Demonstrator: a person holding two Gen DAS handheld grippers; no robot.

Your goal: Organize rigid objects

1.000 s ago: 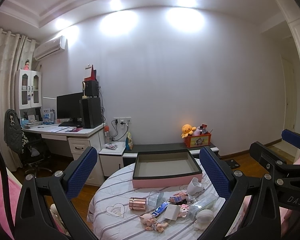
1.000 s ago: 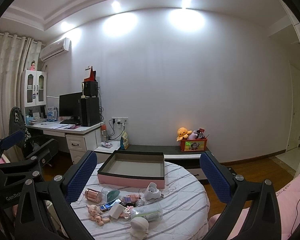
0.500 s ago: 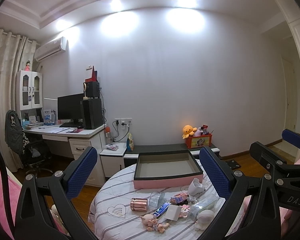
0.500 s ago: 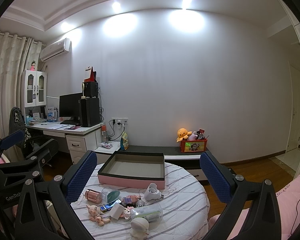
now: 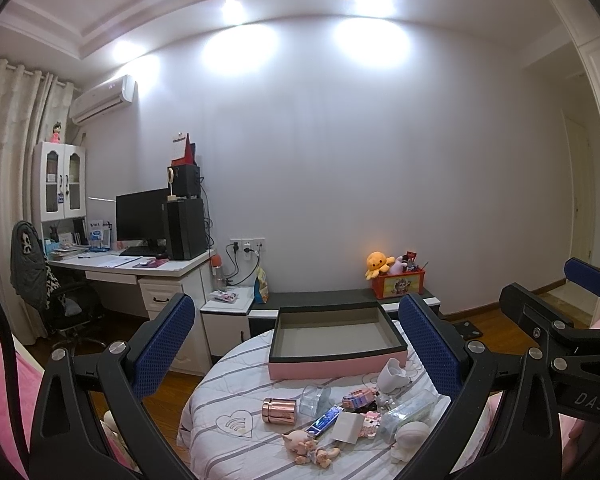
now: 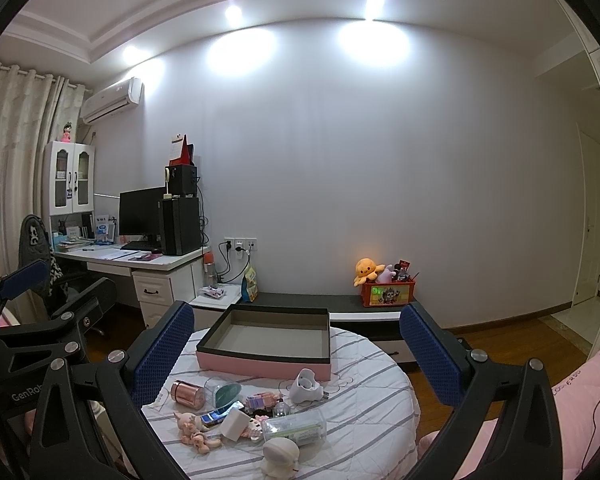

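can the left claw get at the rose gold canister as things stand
Probably yes. The left claw is open and holds nothing, and the rose gold canister lies on its side at the left edge of the clutter on the round table, with bare cloth beside it.

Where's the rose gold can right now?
In both wrist views, the rose gold can lies on its side at the left end of the clutter on the round table, beside the clear cup, nearer than the pink box.
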